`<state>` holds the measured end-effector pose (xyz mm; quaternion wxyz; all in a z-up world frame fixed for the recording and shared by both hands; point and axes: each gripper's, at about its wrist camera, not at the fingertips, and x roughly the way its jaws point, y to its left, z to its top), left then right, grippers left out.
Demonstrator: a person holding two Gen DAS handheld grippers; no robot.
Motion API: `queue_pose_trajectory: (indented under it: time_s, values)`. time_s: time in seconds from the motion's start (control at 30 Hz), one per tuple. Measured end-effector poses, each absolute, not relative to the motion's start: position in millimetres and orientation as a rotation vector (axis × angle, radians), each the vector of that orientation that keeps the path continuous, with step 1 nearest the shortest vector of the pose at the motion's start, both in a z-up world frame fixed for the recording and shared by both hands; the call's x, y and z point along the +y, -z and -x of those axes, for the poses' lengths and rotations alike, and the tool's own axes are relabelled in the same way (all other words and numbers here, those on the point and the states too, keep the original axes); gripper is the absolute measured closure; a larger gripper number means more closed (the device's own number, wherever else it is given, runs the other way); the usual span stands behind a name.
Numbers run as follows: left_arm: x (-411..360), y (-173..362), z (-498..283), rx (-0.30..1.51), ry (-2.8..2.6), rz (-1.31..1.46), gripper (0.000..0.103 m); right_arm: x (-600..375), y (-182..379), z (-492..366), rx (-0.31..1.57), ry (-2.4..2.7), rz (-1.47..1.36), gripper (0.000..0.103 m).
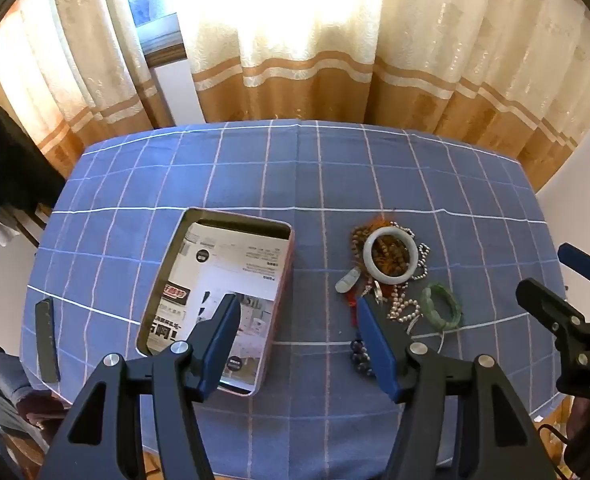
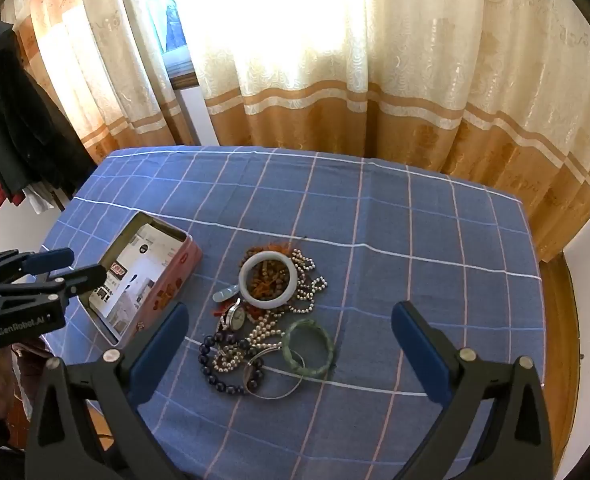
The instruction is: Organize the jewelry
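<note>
A pile of jewelry lies on the blue checked tablecloth: a white jade bangle (image 2: 268,278) over brown beads, a green bangle (image 2: 309,348), pearl strands (image 2: 263,332), a watch (image 2: 237,317), dark blue beads (image 2: 219,364) and a thin silver bangle (image 2: 273,392). The white bangle (image 1: 391,255) and green bangle (image 1: 442,306) also show in the left wrist view. An open pink tin (image 1: 219,292) lined with printed paper stands left of the pile (image 2: 147,284). My left gripper (image 1: 299,320) is open and empty above the tin's right side. My right gripper (image 2: 289,326) is open and empty above the pile.
A dark flat bar (image 1: 46,339) lies near the table's left edge. Curtains (image 1: 295,60) hang behind the table. Dark clothes (image 2: 19,128) hang at the left. The table's right edge (image 2: 535,280) drops to a wooden floor.
</note>
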<state>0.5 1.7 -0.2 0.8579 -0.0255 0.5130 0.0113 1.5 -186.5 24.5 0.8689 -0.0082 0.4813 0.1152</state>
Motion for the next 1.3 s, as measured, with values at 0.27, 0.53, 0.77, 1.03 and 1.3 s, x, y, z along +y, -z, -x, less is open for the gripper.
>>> queue_pose_trajectory:
  time_s: [0.27,0.53,0.77,1.03,1.3]
  values:
    - [-3.7,2.9,6.2,1.058,-0.032,0.024,0.042,-186.6,-23.4,-1.8,1.013,-0.238,0.018,0.0]
    - [-1.5,-1.1,1.7,1.065,-0.044,0.009,0.042,-186.7,-23.4,-1.1,1.016,-0.24,0.017,0.0]
    - [-2.7,-1.0,2.7,1.07,-0.053,0.004,0.042,-187.9,-24.0,0.2,1.021,-0.239,0.016,0.0]
    - [-1.2,0.9,5.3,1.072,-0.055,0.003,0.042,-189.8,-20.1,3.9,1.033,-0.233,0.001,0.0]
    - [0.1,1.5,6.7,1.069,-0.056,0.003,0.042,-190.3,-18.9,3.9,1.033,-0.233,0.0,0.0]
